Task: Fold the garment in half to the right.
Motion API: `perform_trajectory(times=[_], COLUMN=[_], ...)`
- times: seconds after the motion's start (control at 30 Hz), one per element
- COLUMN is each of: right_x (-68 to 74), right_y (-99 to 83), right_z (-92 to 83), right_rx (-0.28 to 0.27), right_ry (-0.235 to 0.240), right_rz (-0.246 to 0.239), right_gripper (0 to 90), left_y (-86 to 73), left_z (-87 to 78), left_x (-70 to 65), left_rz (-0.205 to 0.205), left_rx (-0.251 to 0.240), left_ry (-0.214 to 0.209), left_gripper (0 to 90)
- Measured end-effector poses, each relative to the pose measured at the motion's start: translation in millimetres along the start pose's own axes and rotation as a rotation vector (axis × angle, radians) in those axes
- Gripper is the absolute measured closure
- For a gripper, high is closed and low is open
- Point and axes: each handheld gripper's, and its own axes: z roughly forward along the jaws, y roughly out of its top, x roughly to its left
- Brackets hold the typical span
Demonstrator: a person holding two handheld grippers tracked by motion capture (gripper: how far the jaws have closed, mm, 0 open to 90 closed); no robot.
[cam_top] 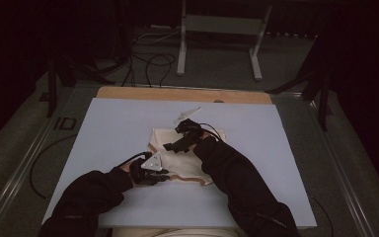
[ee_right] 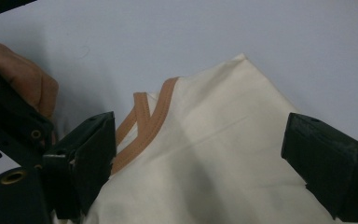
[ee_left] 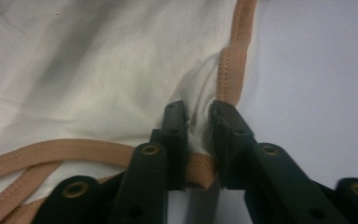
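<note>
We see the left gripper (ee_left: 199, 122) pinching the cream cloth (ee_left: 88, 74) at its tan-trimmed edge (ee_left: 229, 65); the right gripper (ee_right: 198, 163) hovers spread wide over the cloth, mid-table (cam_top: 108, 123).

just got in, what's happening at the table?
A person in black sleeves is working a cream cloth garment with tan trim lying on the pale blue table sheet, a gripper in each hand. The left gripper has its jaws pinched on a fold of the cloth right at the tan trim, at the garment's near edge. The right gripper hovers over the cloth with its jaws spread wide, gripping nothing. The garment looks partly folded and lies mostly flat.
</note>
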Motion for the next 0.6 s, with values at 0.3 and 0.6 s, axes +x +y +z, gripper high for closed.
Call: perform_trajectory(times=[0.3,0.6], right_x=[-0.3,-0.8], right_y=[3.6,12.5], right_z=[7.8,22.3], right_rx=[0.003,0.002], right_ry=[-0.007,-0.006], right_rz=[-0.015,-0.019], right_gripper=[10.2,10.4], left_y=[1.3,-0.5], left_z=[0.0,-0.1], left_x=[-1.2,-1.6], left_rz=[0.027,0.012], left_rx=[0.008,-0.008], left_ry=[0.031,0.030], left_gripper=[87.4,88.0])
